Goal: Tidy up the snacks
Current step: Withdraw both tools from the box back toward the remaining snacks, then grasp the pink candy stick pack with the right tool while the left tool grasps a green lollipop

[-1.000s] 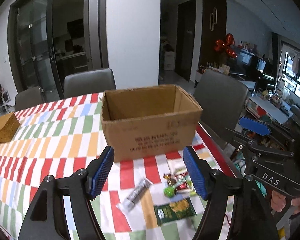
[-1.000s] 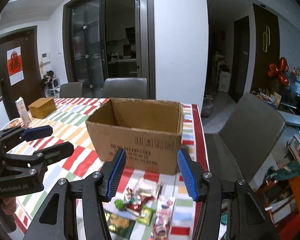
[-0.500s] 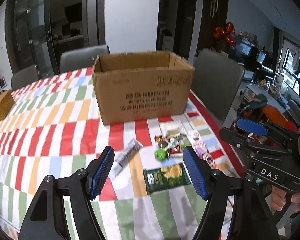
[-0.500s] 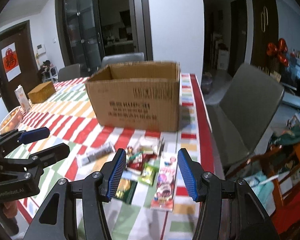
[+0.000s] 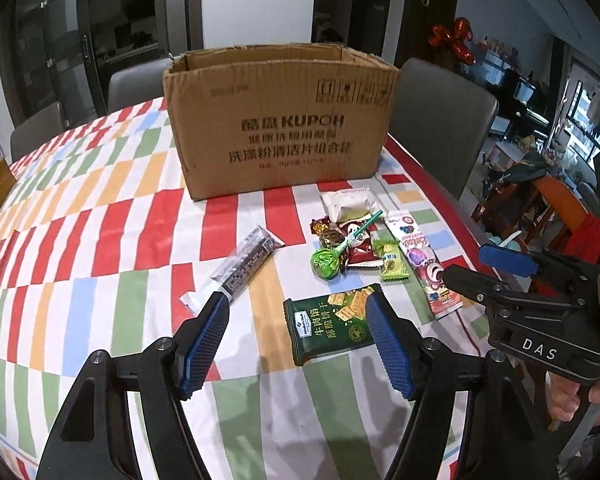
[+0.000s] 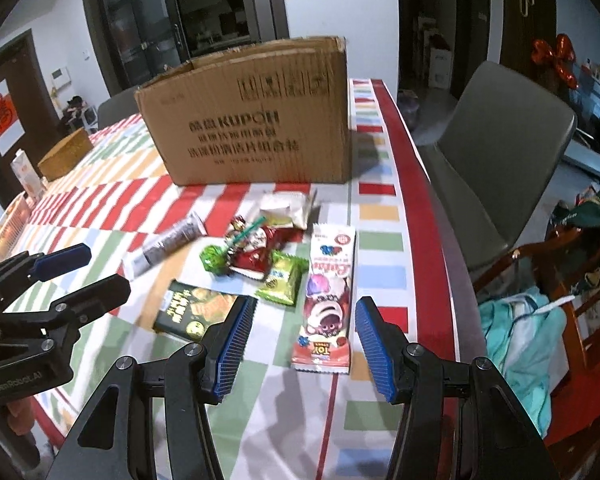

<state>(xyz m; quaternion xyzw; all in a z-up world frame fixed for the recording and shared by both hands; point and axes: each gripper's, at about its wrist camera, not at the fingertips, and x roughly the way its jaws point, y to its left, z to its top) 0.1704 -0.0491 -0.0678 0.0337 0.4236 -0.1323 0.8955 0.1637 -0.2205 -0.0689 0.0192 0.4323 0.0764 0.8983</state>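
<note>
Two grippers, left gripper (image 5: pixel 296 336) and right gripper (image 6: pixel 302 334), hang open and empty; the pink candy packet (image 6: pixel 327 298) lies lengthwise toward the cardboard box (image 6: pixel 252 120).

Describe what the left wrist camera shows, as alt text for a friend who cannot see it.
An open two-finger left gripper hovers over snack packets on a striped tablecloth: a dark green cracker pack, a dark bar, a green lollipop and a pink candy pack. A cardboard box stands behind them, and the right gripper enters from the right.
</note>
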